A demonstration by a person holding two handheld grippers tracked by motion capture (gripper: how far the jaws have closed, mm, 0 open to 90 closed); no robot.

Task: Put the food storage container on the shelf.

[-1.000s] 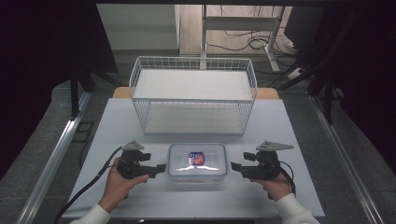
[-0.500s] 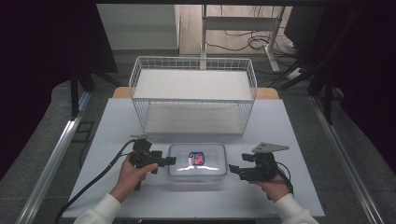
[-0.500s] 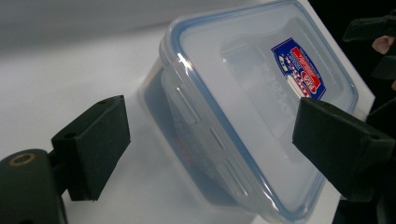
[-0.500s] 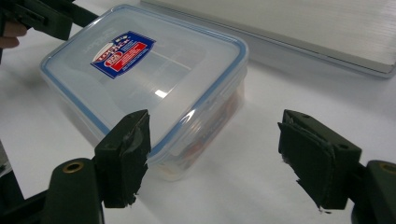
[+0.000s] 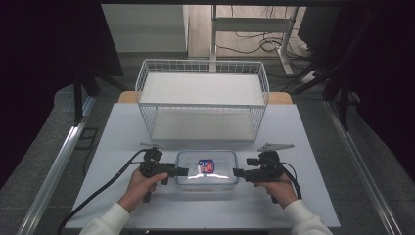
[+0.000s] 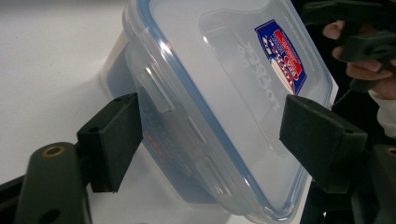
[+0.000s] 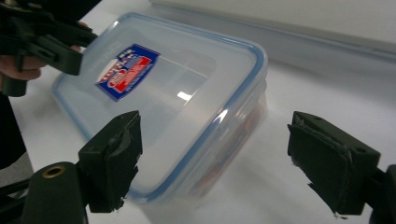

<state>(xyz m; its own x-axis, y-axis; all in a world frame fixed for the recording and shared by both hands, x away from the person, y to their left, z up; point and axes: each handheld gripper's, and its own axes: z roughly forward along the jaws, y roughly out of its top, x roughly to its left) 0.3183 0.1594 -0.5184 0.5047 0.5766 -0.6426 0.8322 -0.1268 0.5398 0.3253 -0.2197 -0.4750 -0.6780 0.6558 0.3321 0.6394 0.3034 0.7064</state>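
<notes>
Now your left gripper point(image 6: 210, 140) and right gripper point(image 7: 215, 158) both gape wide, gripping nothing, flanking the clear lidded container point(image 5: 206, 169) near the table's point(image 5: 303, 147) front edge, its long axis running gripper to gripper. Your gripper views reveal its blue seal and side latch.

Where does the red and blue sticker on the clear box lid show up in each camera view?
High view: the sticker sits at the middle of the lid, between the two grippers.
Left gripper view: the sticker is upper right, turned sideways.
Right gripper view: the sticker is upper left, tilted.
Shared landmark: the lid's blue seal rim runs around the sticker in all three.
</notes>
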